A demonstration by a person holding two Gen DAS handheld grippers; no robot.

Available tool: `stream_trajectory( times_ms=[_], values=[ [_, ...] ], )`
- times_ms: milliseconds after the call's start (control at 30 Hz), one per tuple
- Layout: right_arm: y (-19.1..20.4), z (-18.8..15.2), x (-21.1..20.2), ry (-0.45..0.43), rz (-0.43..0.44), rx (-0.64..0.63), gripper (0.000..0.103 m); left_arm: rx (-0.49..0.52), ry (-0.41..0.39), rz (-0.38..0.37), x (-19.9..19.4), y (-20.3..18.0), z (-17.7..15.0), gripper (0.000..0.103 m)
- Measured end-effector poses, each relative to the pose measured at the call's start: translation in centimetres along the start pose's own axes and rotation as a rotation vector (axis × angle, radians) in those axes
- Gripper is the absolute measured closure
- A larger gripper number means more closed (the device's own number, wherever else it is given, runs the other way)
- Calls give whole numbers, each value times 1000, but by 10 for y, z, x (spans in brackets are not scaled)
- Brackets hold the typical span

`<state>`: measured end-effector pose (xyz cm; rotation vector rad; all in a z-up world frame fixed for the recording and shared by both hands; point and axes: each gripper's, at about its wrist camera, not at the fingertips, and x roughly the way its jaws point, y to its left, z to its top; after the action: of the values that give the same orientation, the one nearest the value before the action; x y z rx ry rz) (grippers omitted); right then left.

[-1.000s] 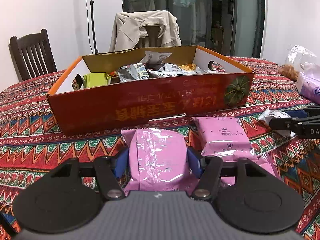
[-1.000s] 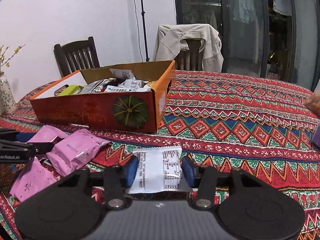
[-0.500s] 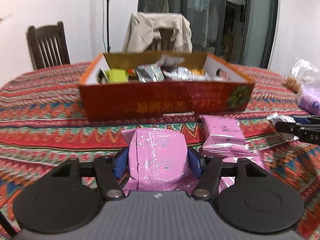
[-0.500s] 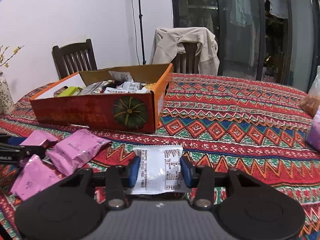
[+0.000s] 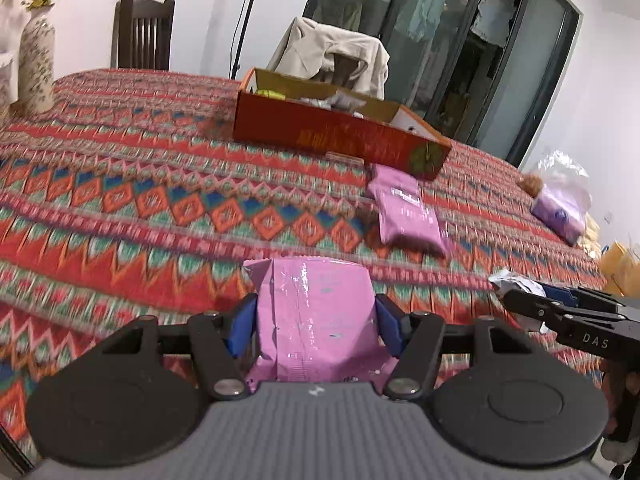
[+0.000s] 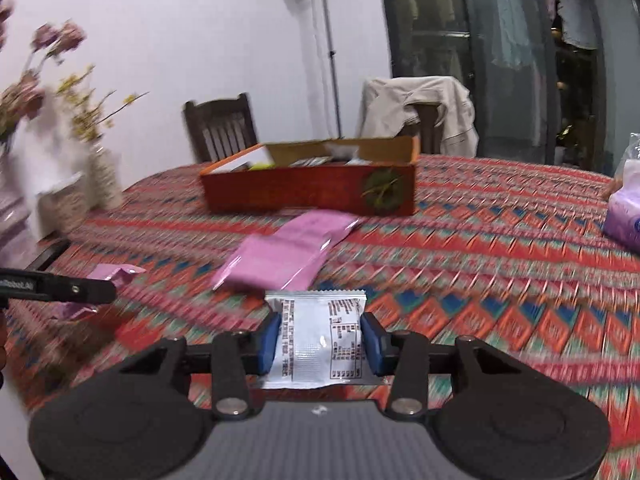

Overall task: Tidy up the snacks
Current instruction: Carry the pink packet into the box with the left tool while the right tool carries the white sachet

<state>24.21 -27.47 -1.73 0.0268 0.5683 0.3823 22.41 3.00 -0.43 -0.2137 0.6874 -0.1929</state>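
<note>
The surface (image 5: 120,168), under a red patterned cloth, carries an open orange box (image 5: 332,136) set toward its far side, already part-filled with packets, so some of the sorting looks done. Just in front of the box lie two loose pink packets (image 6: 288,248), one overlapping the other; these are left to clear, and a purple-and-white bag (image 6: 624,216) sits well apart at the right edge, though whether it belongs to the job I cannot tell. Two more snacks are in the air and not yet in the box: the left claw (image 5: 316,320) is clamped on a pink packet (image 5: 316,312), its blue pads pressed to the packet's two sides, and the right claw (image 6: 320,340) is closed tight on a smaller white packet (image 6: 320,340) with printed text facing up. My reading is that the task is midway, with both held packets to be dropped in the box and the loose pink ones to follow. Both claws tilt down toward the cloth from above it, well short of the box, side by side, each visible at the edge of the other's view; the left one's view is canted, so that wrist appears rolled.
</note>
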Motion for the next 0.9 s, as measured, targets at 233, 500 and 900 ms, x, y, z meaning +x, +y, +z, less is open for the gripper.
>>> stream_trajectory(
  times_ms=[233, 500, 900],
  values=[
    [35, -13, -9, 24, 17, -58, 61, -30, -26, -9, -14, 10, -6, 40],
    [43, -11, -10, 33, 29, -71, 61, -35, -36, -23, -16, 14, -7, 40],
    [13, 28, 18, -22, 58, 1, 61, 12, -122, -86, 18, 17, 72, 40]
  ],
)
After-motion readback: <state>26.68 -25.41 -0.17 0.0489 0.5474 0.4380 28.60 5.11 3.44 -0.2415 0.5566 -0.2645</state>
